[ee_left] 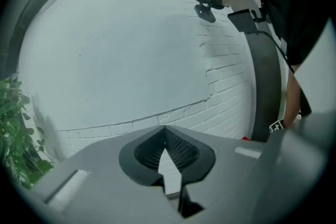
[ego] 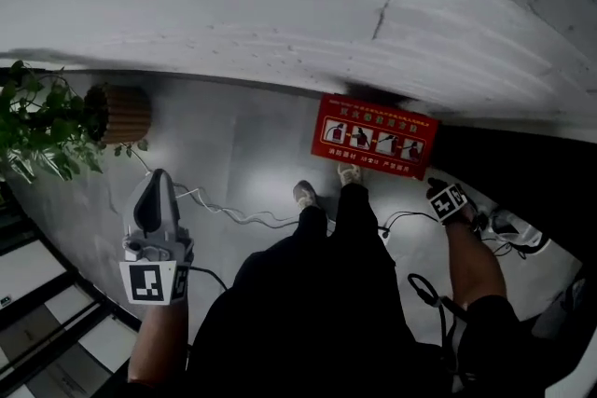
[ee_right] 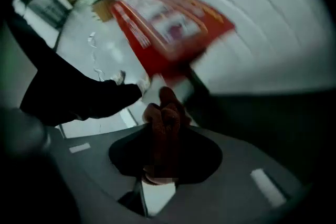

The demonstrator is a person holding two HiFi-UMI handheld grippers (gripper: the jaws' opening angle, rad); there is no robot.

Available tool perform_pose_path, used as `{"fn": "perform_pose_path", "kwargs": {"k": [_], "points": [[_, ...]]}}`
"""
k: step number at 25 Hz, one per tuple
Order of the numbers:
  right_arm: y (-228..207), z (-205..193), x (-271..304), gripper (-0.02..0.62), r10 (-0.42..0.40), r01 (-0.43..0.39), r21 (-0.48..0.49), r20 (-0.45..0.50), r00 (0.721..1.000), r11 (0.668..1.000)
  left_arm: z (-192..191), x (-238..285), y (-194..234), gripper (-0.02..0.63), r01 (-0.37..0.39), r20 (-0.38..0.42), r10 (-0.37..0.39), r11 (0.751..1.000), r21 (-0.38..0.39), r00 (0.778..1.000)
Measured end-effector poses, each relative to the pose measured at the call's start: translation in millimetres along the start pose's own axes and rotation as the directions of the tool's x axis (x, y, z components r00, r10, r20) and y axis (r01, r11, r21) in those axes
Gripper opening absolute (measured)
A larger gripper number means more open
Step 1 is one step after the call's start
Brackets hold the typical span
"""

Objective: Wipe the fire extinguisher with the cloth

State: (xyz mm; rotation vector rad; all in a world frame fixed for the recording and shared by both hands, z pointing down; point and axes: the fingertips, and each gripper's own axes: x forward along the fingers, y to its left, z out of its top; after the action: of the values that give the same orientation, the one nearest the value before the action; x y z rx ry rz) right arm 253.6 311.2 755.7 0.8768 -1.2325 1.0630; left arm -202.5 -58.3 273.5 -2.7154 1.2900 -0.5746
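Note:
A red fire-extinguisher box (ego: 375,136) with white pictograms on its face stands on the floor against the wall, just past my feet. The right gripper view shows the box (ee_right: 168,23) as a blur; no extinguisher itself can be made out. My right gripper (ego: 452,200) points down to the right of the box. It (ee_right: 164,113) is shut on a bunched rust-brown cloth (ee_right: 164,134) that sticks out past the fingertips. At the left my left gripper (ego: 154,200) is held out level, its jaws (ee_left: 165,131) shut with nothing between them, facing a white brick wall.
A leafy plant (ego: 37,126) and a woven pot (ego: 119,114) stand at the left by the wall. A white cable (ego: 233,214) runs across the grey floor, and a black cable (ego: 424,289) hangs by my right arm. A dark pillar (ee_left: 265,92) rises at the right.

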Motion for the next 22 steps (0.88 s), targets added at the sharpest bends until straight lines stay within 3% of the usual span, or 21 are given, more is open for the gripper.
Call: {"fn": "perform_pose_path", "kwargs": {"k": [1, 3, 5, 8, 11, 14, 18, 22], "points": [[-15.2, -33.1, 5.5, 0.112, 0.003, 0.002, 0.099, -0.057, 0.998, 0.995, 2.6, 5.2, -5.1, -0.002, 0.018, 0.010, -0.018, 1.000, 0.004, 1.000], [-32.8, -54.6, 2.5, 0.112, -0.018, 0.021, 0.180, -0.020, 1.000, 0.983, 5.8, 10.7, -10.9, -0.002, 0.033, 0.027, -0.033, 0.999, 0.013, 0.999], [-29.4, -18.0, -19.2, 0.112, -0.057, 0.041, 0.119, 0.137, 0.989, 0.992, 4.1, 10.0, -9.8, -0.002, 0.025, 0.031, -0.025, 1.000, 0.013, 0.999], [-3.6, 78.4, -62.2, 0.112, -0.070, 0.075, -0.002, 0.343, 0.937, 0.997, -2.5, 5.1, -4.8, -0.002, 0.001, 0.022, -0.001, 1.000, -0.009, 1.000], [21.9, 170.0, -76.7, 0.112, -0.042, 0.071, -0.052, 0.427, 0.903, 0.996, -2.6, -0.6, 1.6, -0.002, -0.015, 0.016, 0.015, 1.000, -0.015, 1.000], [29.3, 235.5, -69.0, 0.122, -0.013, 0.049, -0.076, 0.418, 0.908, 0.996, 2.0, -5.9, 14.7, -0.002, -0.033, 0.017, 0.033, 0.999, 0.011, 0.999], [30.0, 263.3, -66.2, 0.204, -0.005, 0.030, -0.061, 0.377, 0.926, 0.998, -0.2, -19.4, 31.0, -0.002, -0.063, 0.021, 0.063, 0.998, 0.011, 0.998], [34.8, 251.9, -101.2, 0.225, -0.012, 0.029, -0.029, 0.461, 0.887, 0.999, -12.1, -11.3, 26.2, -0.002, -0.013, 0.038, 0.014, 0.999, -0.039, 0.999]]}}
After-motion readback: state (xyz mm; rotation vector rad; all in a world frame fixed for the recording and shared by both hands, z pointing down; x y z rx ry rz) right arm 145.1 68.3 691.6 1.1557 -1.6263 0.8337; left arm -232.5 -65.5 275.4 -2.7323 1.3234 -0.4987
